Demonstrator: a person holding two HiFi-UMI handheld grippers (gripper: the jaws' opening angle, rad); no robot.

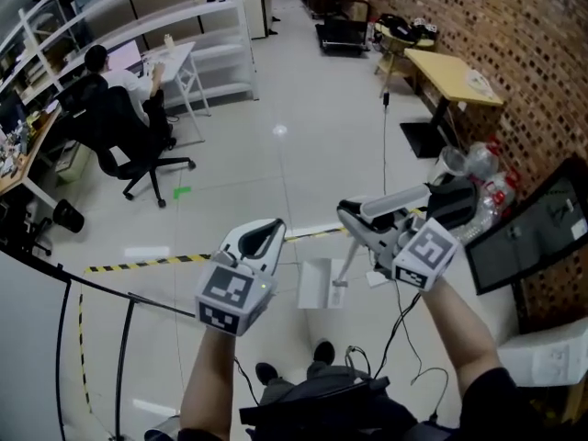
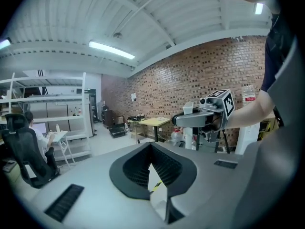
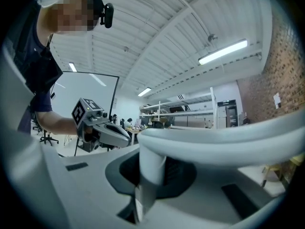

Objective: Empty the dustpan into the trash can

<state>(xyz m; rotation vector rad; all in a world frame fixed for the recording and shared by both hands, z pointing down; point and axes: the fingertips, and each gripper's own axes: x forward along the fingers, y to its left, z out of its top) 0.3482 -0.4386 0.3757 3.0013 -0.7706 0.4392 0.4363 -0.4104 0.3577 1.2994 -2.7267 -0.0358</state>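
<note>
Dustpan [image 1: 322,285]: white, hanging clear of the tiled floor [image 1: 294,145], low between the two grippers.
Handle [image 3: 151,173]: running upright through the right jaws.
Right gripper [image 1: 358,226]: clenching on the handle.
Left gripper [image 1: 273,228]: tips meeting, carrying nothing.
Right side: dark container [image 1: 453,202] standing by the brick wall [image 1: 514,44], clear bottles [image 1: 478,165] just beside it.
Far left: person [image 1: 108,79] sitting at a table [image 1: 175,58].

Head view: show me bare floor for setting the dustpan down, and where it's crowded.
Bare: the wide tiled floor beyond the striped tape, between the office chair and the yellow table. Crowded: the right side by the brick wall, with plastic bottles beside the right claw holding the dustpan.
</note>
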